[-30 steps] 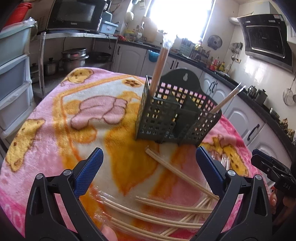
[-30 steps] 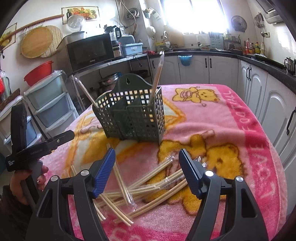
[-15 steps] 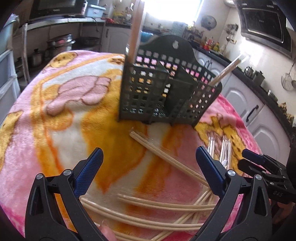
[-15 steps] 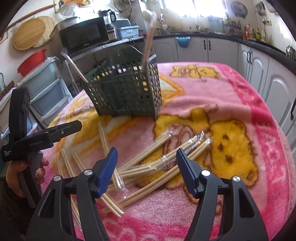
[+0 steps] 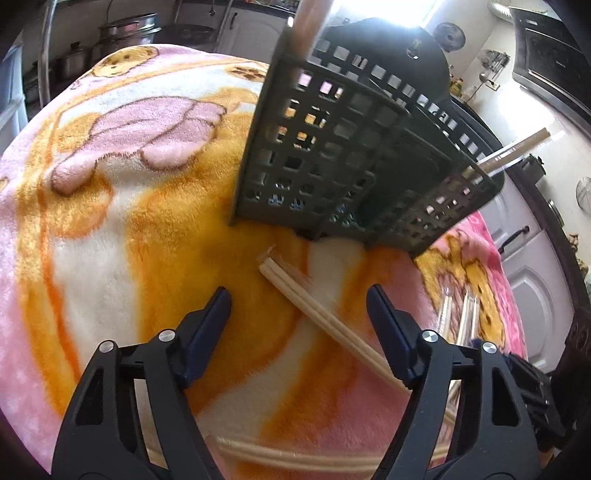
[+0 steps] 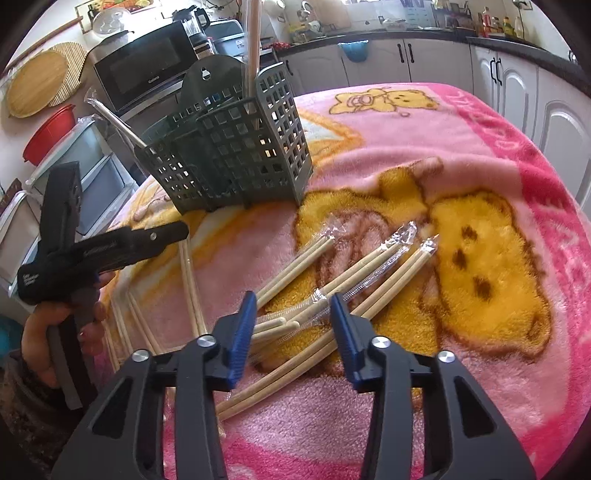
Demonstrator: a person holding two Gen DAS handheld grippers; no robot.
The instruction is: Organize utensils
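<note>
Two grippers angled down at the surface here. My left gripper (image 5: 299,314) has just been closing, but its fingers (image 5: 212,325) are still apart, straddling a chopstick pair (image 5: 325,321) without pinching it. My right gripper (image 6: 291,325) has been closing too, fingers (image 6: 242,332) released over the wrapped chopsticks (image 6: 369,269), nothing clamped. Both point toward the green utensil basket (image 6: 236,147), standing upright on the pink blanket (image 6: 461,155) with a few chopsticks already in it. Only the right view shows my left hand (image 6: 44,325) on its handle, plus the microwave (image 6: 140,70). The left view catches pots (image 5: 129,31) behind.
</note>
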